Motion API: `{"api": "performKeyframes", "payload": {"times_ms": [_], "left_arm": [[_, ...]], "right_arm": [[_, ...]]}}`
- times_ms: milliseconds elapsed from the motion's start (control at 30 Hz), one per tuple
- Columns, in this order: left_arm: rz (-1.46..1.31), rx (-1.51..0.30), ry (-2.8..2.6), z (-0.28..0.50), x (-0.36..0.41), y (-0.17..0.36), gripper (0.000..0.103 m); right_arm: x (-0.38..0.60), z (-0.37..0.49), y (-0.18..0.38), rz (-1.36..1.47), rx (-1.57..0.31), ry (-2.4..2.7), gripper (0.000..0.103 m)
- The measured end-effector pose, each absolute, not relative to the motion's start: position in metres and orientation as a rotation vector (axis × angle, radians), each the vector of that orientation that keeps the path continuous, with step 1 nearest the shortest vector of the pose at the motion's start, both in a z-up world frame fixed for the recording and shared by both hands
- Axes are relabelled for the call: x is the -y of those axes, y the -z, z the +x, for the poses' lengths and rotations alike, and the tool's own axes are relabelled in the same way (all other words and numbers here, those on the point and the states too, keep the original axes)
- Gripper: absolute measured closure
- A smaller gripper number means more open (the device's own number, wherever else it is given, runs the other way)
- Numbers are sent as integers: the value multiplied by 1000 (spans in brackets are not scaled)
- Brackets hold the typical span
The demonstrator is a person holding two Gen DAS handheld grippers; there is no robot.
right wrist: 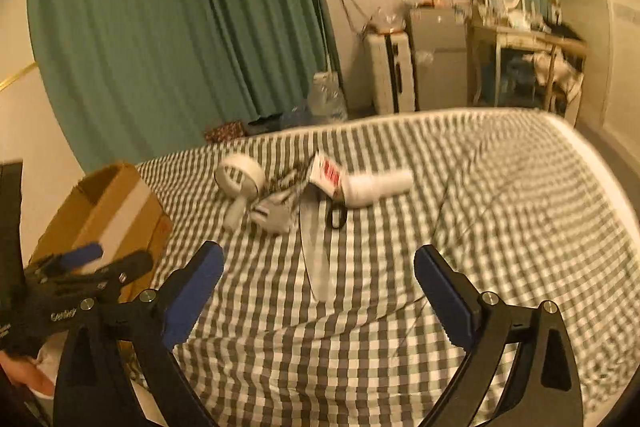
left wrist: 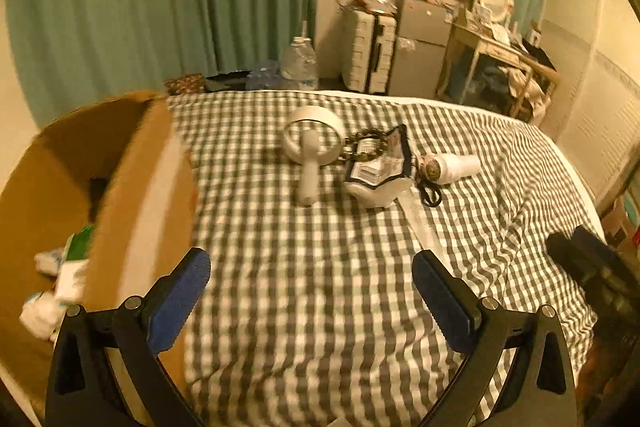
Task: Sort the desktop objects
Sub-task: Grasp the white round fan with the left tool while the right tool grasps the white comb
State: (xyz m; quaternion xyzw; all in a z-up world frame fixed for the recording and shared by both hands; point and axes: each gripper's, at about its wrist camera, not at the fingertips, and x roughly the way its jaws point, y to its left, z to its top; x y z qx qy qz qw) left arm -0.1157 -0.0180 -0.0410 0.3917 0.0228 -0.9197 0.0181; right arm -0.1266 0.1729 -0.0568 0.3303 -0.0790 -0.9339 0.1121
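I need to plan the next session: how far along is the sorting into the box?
Done: a few white and green items already lie in the cardboard box. In hand: nothing; the left gripper and right gripper are both open and empty. Left: the handheld fan, packaged item, white comb and white cylindrical device remain on the checkered bed.

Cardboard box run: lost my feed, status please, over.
Both grippers open, empty: left gripper, right gripper. Cardboard box holds some items. Handheld fan, comb still on bed. Path clear.
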Motion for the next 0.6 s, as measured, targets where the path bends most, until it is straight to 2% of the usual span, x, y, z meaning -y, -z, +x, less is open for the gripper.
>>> {"api": "performKeyframes", "payload": {"times_ms": [133, 267, 433, 533, 600], "left_arm": [[1231, -50, 2841, -150, 10, 54, 0], [1228, -103, 2802, -191, 10, 71, 0], [1243, -129, 2752, -241, 11, 92, 0], [1226, -114, 2766, -266, 13, 100, 0], [1222, -111, 2774, -276, 15, 104, 0]], "right_arm": [[-163, -153, 91, 1065, 145, 2689, 8], [-157, -176, 115, 1139, 167, 2618, 18], [-145, -203, 136, 1198, 119, 2582, 24], [-138, -215, 145, 1226, 86, 2591, 25], [-132, -222, 152, 1245, 32, 2593, 31]]}}
